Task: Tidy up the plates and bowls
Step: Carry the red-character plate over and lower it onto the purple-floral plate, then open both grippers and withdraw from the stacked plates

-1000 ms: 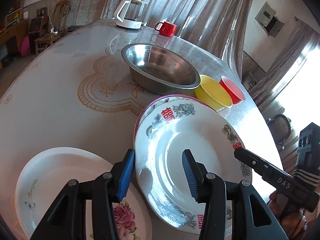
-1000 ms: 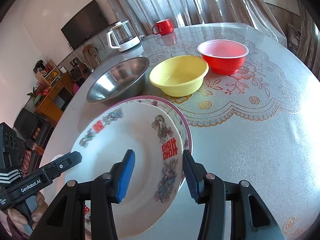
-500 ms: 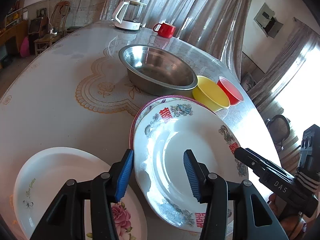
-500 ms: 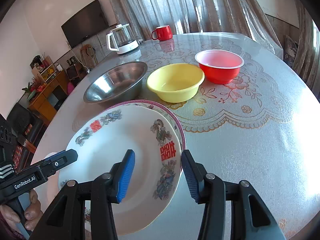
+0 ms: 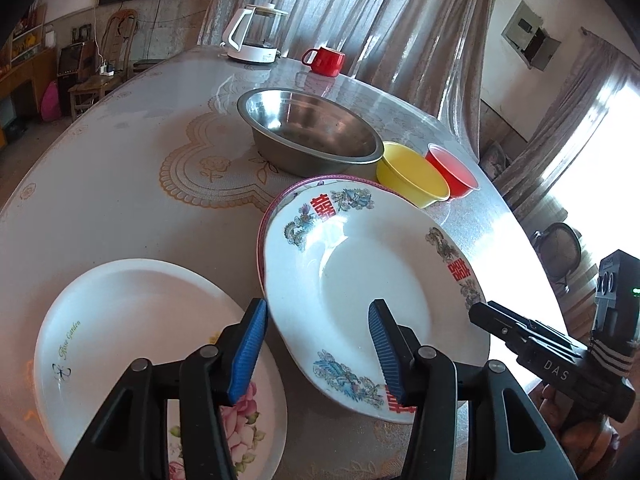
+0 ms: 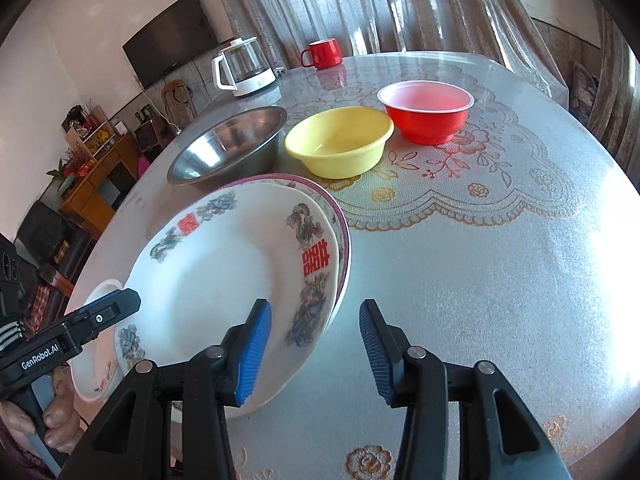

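A white plate with red characters and dragons (image 5: 368, 280) (image 6: 224, 280) lies on a pink-rimmed plate (image 5: 280, 200) (image 6: 340, 232). A white rose plate (image 5: 132, 328) (image 6: 92, 360) lies to its left. Behind stand a steel bowl (image 5: 312, 132) (image 6: 228, 144), a yellow bowl (image 5: 412, 172) (image 6: 340, 144) and a red bowl (image 5: 452, 168) (image 6: 426, 110). My left gripper (image 5: 318, 348) is open, its jaws astride the dragon plate's near-left rim. My right gripper (image 6: 316, 348) is open, its jaws astride that plate's right rim. Both hold nothing.
A white-based glass kettle (image 5: 256, 36) (image 6: 242, 68) and a red mug (image 5: 324, 60) (image 6: 322, 54) stand at the far side of the round table (image 6: 500, 260). Curtains hang behind. A wooden chair (image 5: 100, 68) stands beyond the table's left.
Both grippers have drawn back slightly from the stacked plates, so more of the table shows. The plates and bowls have not moved.
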{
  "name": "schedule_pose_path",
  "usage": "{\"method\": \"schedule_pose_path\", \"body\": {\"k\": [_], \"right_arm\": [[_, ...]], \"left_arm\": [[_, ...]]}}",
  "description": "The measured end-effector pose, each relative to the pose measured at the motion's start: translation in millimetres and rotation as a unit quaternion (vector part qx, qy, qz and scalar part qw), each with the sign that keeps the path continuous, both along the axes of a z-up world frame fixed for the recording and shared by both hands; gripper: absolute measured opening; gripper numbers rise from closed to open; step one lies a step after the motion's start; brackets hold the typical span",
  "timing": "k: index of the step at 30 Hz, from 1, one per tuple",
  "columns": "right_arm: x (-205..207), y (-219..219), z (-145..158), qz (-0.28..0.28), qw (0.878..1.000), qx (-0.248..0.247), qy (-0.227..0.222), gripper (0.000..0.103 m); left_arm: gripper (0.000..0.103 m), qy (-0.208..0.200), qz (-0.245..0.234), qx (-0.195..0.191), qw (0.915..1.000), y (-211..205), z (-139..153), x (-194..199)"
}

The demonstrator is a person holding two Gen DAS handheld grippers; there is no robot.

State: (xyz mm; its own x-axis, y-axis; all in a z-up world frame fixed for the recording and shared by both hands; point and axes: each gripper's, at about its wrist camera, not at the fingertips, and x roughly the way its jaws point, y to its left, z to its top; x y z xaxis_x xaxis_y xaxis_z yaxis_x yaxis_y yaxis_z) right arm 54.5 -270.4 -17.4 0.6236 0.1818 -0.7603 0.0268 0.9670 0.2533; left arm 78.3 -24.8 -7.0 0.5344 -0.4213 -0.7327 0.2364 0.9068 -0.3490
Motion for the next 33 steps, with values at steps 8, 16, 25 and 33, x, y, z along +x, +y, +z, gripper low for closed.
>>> {"method": "schedule_pose_path", "body": {"k": [8, 16, 25, 33], "right_arm": [[-7.2, 15.9, -0.8, 0.015, 0.998, -0.054, -0.019, 0.025], [-0.4, 27.8, -0.5, 0.008, 0.991, -0.125, -0.036, 0.025], [12.8, 26.6, -3.0, 0.0, 0.989, -0.141, -0.051, 0.027], [18.6, 26.6, -7.2, 0.0, 0.99, -0.133, -0.047, 0.033]], "left_arm": [[0.052, -0.003, 0.004, 0.014, 0.9999, -4.9, -0.1, 2.5], [0.052, -0.01, 0.005, 0.026, 0.9996, -10.4, -2.3, 13.3], [0.056, -0.021, 0.0, 0.035, 0.9992, -16.7, -2.6, 23.0], [0.056, -0.006, 0.013, 0.041, 0.999, -14.1, -9.1, 23.2]]}}
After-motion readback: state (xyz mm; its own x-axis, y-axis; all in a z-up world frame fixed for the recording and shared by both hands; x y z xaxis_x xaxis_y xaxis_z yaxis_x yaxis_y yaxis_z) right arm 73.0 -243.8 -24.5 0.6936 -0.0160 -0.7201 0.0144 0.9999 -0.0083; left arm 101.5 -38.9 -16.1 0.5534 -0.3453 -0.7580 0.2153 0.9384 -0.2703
